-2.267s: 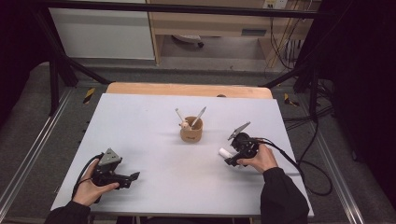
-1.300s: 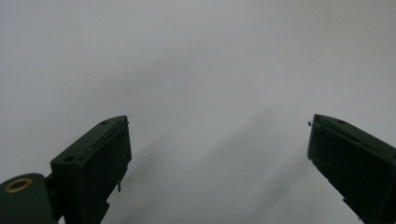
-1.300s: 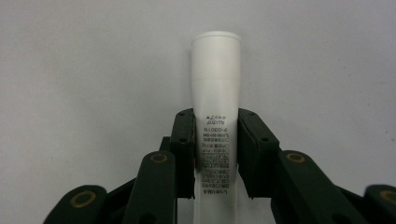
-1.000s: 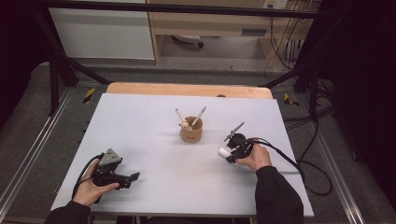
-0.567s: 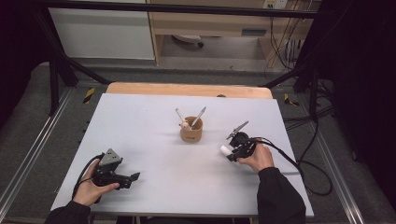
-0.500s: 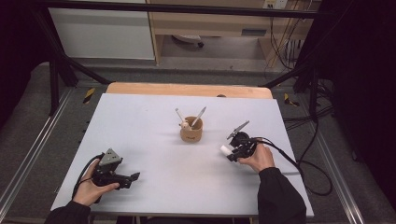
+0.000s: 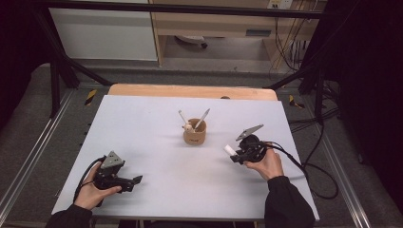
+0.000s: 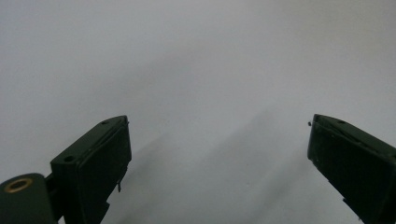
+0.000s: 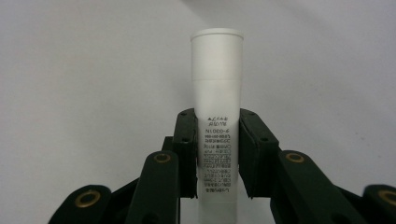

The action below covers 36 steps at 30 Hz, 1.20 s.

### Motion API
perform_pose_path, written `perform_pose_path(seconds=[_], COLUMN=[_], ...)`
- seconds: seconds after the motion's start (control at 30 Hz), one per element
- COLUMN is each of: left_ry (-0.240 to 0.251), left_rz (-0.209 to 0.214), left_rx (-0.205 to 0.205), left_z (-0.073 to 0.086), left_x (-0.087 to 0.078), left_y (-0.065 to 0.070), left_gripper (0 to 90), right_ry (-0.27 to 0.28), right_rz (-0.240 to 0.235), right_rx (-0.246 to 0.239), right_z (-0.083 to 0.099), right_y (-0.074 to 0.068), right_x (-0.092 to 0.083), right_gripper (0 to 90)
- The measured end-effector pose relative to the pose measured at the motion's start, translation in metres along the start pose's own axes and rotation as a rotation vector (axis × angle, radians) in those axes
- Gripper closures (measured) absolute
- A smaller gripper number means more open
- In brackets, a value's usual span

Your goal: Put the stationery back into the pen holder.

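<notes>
My right gripper (image 9: 217, 154) is shut on a white tube (image 9: 217, 93) with small printed text, its capped end pointing away from the jaws. In the high view that tube (image 7: 229, 150) sticks out toward the left from the right gripper (image 7: 237, 155), a little above the white table (image 7: 157, 123), to the right of a small brown cup (image 7: 194, 134) that holds a couple of white utensils. My left gripper (image 7: 135, 182) rests at the table's front left, held by a hand. Its jaws (image 8: 219, 158) stand wide open over bare white surface with nothing between them.
A wooden strip (image 7: 190, 91) runs along the table's far edge. Black cables (image 7: 309, 166) trail off the right side from the right gripper. Metal frame rails (image 7: 28, 156) flank the table; a cabinet (image 7: 102, 28) stands beyond it.
My right gripper has lifted slightly with the white tube and shifted a little away from the front edge. The left gripper has stayed put.
</notes>
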<state>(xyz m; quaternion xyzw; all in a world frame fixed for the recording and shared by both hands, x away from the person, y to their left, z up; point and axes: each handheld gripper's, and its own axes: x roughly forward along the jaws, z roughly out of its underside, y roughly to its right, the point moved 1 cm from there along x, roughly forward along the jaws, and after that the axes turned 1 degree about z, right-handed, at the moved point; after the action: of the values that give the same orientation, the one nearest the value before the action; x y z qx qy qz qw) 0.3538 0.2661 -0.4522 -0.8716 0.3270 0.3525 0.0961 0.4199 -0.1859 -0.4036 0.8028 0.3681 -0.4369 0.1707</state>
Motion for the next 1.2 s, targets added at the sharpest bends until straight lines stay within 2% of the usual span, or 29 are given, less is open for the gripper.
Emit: perform_pose_path(seconds=[0.23, 0.5, 0.8, 0.93, 1.2], left_ry=[0.003, 0.002, 0.001, 0.0, 0.002], left_rz=[0.0, 0.0, -0.002, -0.002, -0.004], left_rx=[-0.003, -0.007, -0.007, -0.006, -0.003], left_z=[0.0, -0.001, 0.0, 0.0, 0.0], left_x=[0.0, 0.0, 0.0, 0.0, 0.0], left_y=[0.0, -0.001, -0.001, -0.001, -0.001], left_gripper=[6.1, 6.1, 6.1, 6.1, 6.1], right_ry=[0.129, 0.298, 0.495, 0.544, 0.643], right_rz=[0.005, 0.008, 0.02, 0.012, 0.035], right_rx=[0.051, 0.146, 0.227, 0.246, 0.26], right_z=[0.003, 0.01, 0.004, 0.0, -0.013], right_y=[-0.003, -0.006, -0.008, -0.008, -0.01], right_x=[-0.009, -0.012, -0.012, -0.012, -0.015], right_gripper=[70.7, 70.7, 70.7, 70.7, 70.6])
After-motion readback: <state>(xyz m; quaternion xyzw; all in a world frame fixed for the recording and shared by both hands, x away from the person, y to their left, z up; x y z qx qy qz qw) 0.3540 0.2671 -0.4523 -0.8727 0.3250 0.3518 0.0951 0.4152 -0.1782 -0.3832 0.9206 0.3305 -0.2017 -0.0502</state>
